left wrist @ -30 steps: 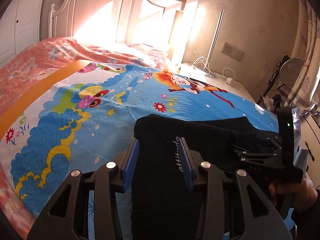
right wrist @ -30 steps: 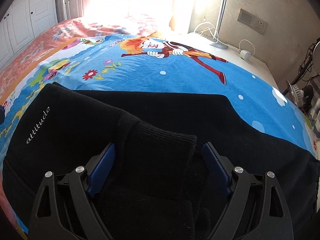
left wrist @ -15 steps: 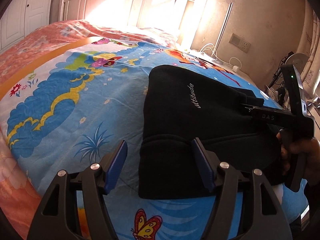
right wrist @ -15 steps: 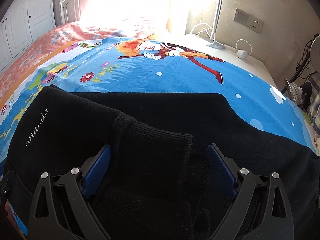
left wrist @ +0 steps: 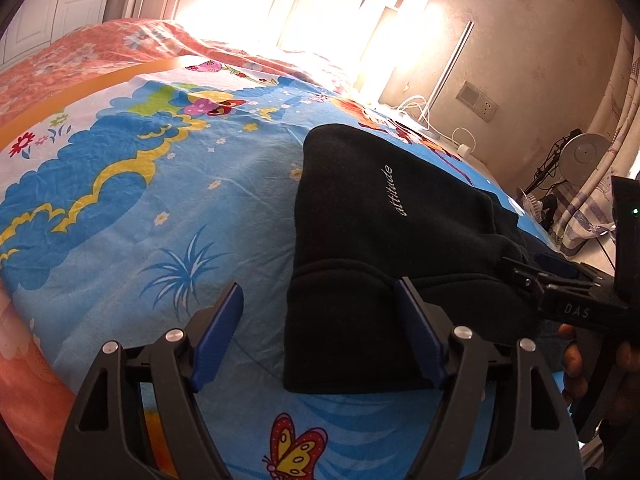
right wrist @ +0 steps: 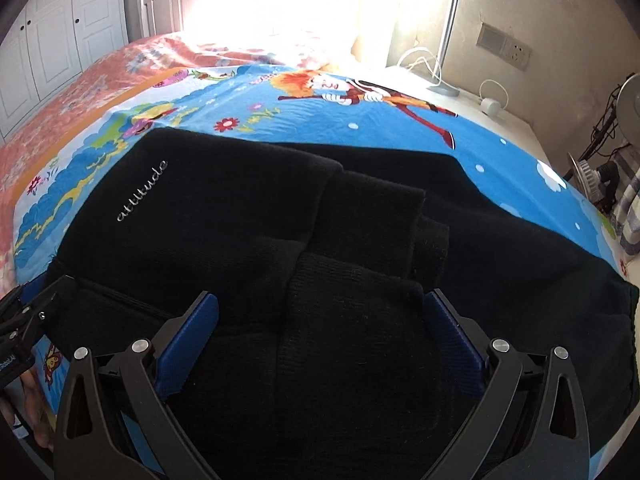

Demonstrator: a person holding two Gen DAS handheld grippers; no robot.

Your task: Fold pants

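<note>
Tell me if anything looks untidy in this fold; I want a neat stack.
The black pants lie folded on the cartoon bedsheet, but the ribbed cuffs sit bunched and overlapping on top, not flush with the edges. Nothing looks damaged.

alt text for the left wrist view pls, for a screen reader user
Folded black pants with white "attitude" lettering lie on a blue cartoon-print bedsheet. The open left gripper hovers at their near edge, and the right gripper reaches in from the right.
</note>
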